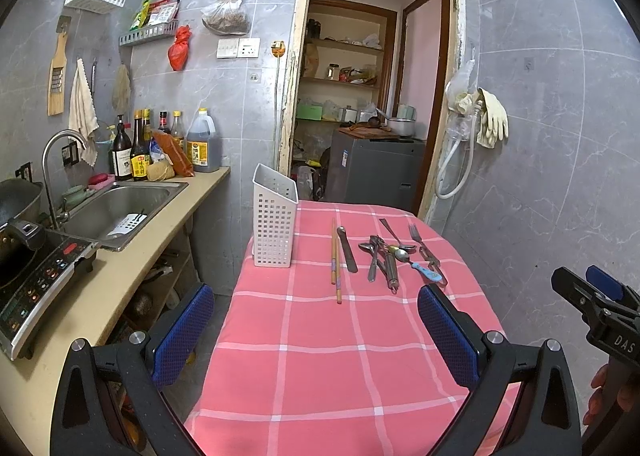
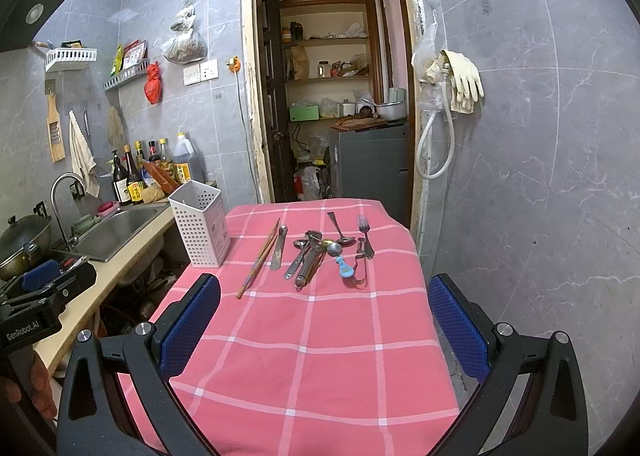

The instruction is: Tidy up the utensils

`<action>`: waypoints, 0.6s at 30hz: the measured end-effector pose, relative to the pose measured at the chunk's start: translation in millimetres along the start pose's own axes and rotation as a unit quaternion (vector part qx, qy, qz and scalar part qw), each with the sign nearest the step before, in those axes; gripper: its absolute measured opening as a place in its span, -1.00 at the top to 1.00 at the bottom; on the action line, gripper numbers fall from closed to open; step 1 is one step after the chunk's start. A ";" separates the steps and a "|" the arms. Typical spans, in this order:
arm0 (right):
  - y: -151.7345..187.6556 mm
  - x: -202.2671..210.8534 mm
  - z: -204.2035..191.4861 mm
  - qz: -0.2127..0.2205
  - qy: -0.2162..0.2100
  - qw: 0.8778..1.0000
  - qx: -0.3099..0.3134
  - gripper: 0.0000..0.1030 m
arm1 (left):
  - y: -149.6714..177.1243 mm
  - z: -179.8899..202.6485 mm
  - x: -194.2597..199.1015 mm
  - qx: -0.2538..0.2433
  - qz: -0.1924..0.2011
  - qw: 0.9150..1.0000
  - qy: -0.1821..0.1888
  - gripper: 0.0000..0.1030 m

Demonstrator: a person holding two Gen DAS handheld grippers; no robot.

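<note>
From the left wrist camera I see my left hand-held gripper (image 1: 314, 320) spread wide with nothing between its blue pads, hanging over the near part of the bench (image 1: 304, 356) with its pink checked cloth. The white holder (image 1: 275, 216) stands upright at the far left corner of the bench. Just right of it lie the chopsticks (image 1: 335, 262), then a flat metal tool (image 1: 347, 250) beside them, then a pile of spoons (image 1: 384, 256), and a fork (image 1: 420, 242) at the far right. A blue-handled spoon (image 1: 426, 271) lies at the near edge of the pile. My right hand-held gripper (image 1: 592, 296) shows at the right border.

From the right wrist camera I see the right hand-held gripper (image 2: 324, 320) also spread wide and empty above the bench (image 2: 312, 356). The holder (image 2: 201, 224), chopsticks (image 2: 259, 259), spoons (image 2: 312, 252) and fork (image 2: 366, 236) sit ahead, well apart from the pads. The sink (image 2: 120, 230) lies to the left.
</note>
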State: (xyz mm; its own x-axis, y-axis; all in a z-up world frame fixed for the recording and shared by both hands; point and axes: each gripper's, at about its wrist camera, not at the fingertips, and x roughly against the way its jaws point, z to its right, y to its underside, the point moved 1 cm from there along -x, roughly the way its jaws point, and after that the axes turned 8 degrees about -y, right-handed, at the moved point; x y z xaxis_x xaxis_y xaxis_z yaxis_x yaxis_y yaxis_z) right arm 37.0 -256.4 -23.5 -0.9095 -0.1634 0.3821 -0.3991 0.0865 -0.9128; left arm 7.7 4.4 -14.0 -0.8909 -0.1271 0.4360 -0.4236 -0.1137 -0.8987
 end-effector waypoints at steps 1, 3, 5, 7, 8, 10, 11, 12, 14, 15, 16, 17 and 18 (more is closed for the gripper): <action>-0.1 -0.4 -0.3 -0.001 -0.001 1.000 -0.001 -0.98 | -1.3 0.1 -0.4 0.001 0.000 1.000 0.000 -0.99; -0.1 0.0 -0.5 -0.001 0.000 1.000 -0.001 -0.98 | -1.8 0.1 -0.6 0.001 -0.001 1.000 0.000 -0.99; -0.4 0.4 -0.5 -0.002 0.001 1.000 -0.002 -0.98 | -1.8 0.3 -0.6 0.001 -0.001 1.000 0.000 -0.99; 7.6 -4.5 -3.7 -0.001 0.002 1.000 -0.002 -0.98 | 1.0 -0.5 -2.3 0.000 -0.001 1.000 0.000 -0.99; 7.7 -4.9 -4.5 -0.001 0.002 1.000 -0.002 -0.98 | 0.7 -0.3 -2.3 0.000 -0.001 1.000 -0.001 -0.99; 6.3 -5.8 -6.1 -0.001 0.002 1.000 -0.002 -0.98 | 2.5 0.0 -3.4 0.000 -0.001 1.000 0.000 -0.99; 6.5 -4.5 -4.2 -0.002 0.002 1.000 -0.002 -0.98 | 5.1 -0.3 -7.0 0.000 -0.002 1.000 0.000 -0.99; 6.7 -4.6 -4.2 -0.002 0.002 1.000 -0.002 -0.98 | 7.5 -1.5 -8.4 0.000 -0.002 1.000 0.001 -0.99; 6.7 -3.9 -3.9 -0.002 0.002 1.000 -0.002 -0.98 | 6.9 -0.9 -7.8 0.000 -0.001 1.000 0.000 -0.99; 6.9 -2.2 -2.8 -0.002 0.002 1.000 -0.002 -0.98 | 5.0 0.2 -7.0 0.000 -0.001 1.000 0.000 -0.99; 5.8 -2.7 -2.4 -0.002 0.002 1.000 -0.002 -0.98 | 5.3 0.0 -7.3 0.000 -0.001 1.000 0.000 -0.99; 5.7 -2.8 -2.6 -0.002 0.002 1.000 -0.002 -0.98 | 4.9 0.2 -7.1 0.000 -0.002 1.000 0.000 -0.99; 6.9 -2.4 -3.0 -0.002 0.002 1.000 -0.002 -0.98 | 7.4 -0.7 -8.9 -0.001 -0.002 1.000 0.000 -0.99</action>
State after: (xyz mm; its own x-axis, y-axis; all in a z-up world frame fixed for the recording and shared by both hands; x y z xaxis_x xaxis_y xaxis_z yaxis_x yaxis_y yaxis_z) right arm 36.1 -252.5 -30.2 -0.9083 -0.1600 0.3865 -0.4034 0.0903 -0.9106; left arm 12.4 5.4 -24.6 -0.8888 -0.1269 0.4404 -0.4281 -0.1129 -0.8966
